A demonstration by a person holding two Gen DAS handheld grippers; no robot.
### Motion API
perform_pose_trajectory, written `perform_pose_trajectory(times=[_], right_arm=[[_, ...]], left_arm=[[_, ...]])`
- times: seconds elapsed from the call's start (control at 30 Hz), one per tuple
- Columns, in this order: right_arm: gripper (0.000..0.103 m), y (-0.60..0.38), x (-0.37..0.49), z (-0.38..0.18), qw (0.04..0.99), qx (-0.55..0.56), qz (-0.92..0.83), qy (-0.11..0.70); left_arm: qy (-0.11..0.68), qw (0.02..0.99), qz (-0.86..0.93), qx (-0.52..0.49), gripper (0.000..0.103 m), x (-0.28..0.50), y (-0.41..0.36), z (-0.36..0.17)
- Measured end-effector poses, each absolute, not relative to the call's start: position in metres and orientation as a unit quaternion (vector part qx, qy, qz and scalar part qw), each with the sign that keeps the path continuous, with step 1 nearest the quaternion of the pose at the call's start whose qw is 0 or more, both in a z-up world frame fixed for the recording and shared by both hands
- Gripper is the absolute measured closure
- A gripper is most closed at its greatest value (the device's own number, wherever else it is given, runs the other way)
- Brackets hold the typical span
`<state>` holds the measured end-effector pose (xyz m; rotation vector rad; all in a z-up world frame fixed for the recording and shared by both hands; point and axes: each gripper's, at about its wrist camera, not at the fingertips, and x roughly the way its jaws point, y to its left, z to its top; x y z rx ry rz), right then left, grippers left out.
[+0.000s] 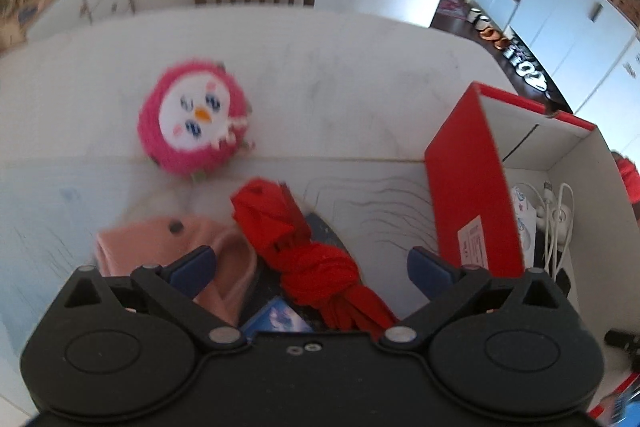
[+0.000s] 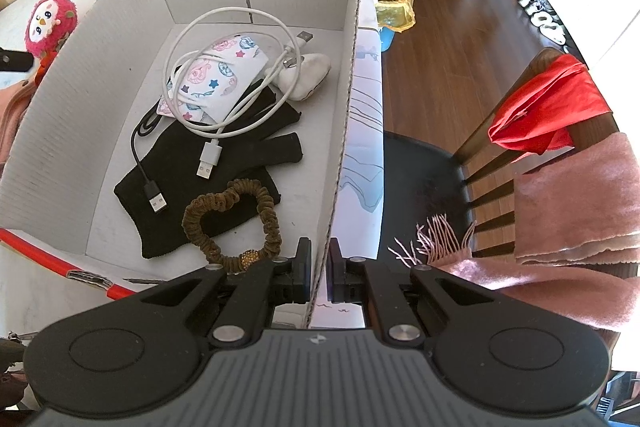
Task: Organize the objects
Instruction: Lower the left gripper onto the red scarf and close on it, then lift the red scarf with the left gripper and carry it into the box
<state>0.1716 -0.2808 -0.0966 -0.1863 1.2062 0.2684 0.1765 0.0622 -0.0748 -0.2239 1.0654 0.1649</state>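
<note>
We had our right tool [image 2: 319, 267] pinched onto the near right wall of the red-and-white cardboard box [image 2: 352, 27], one finger inside and one outside, and we judged that grip was there to steady the box, or to drag it closer, while the other hand fetched. The box already held a coiled white USB cable [image 2: 236, 67], a black knitted glove [image 2: 224, 167], a brown fabric scrunchie [image 2: 236, 223], a black cable [image 2: 148, 187], a patterned pouch with stars [image 2: 218, 75] and a small white lump [image 2: 310, 75] we couldn't identify. Over on the left, our left tool [image 1: 312, 267] was spread wide and hanging just above the knotted red cloth bundle [image 1: 304, 247], holding nothing; we reckoned that bundle was the next pick, since it lay right between the fingers. It sat on the white table [image 1: 360, 67] just beside the box's red outer wall, overlapping a dark flat object with a blue picture card [image 1: 276, 319]. A folded pink felt item with a snap button [image 1: 176, 251] lay close on its left, partly under one finger, so a careless close could have snagged it too. The round pink plush bird [image 1: 192, 123] waited further back, well apart from the box. The left view was blurred, so fine detail there was uncertain.
</note>
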Motion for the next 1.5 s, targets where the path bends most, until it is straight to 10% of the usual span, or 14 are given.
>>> perform_pose_trajectory(times=[0.47, 1.0, 1.5], right_arm=[[0.096, -0.281, 0.172, -0.097, 0.811, -0.089, 0.126, 0.564], [0.096, -0.282, 0.172, -0.098, 0.810, -0.088, 0.126, 0.566], [0.096, -0.282, 0.174, -0.099, 0.810, -0.087, 0.125, 0.566]], left_arm=[[0.540, 0.817, 0.120, -0.161, 0.009, 0.192, 0.068, -0.119], [0.540, 0.827, 0.089, -0.128, 0.062, 0.194, 0.050, -0.116], [0.473, 0.874, 0.008, -0.112, 0.064, 0.182, 0.030, -0.022]])
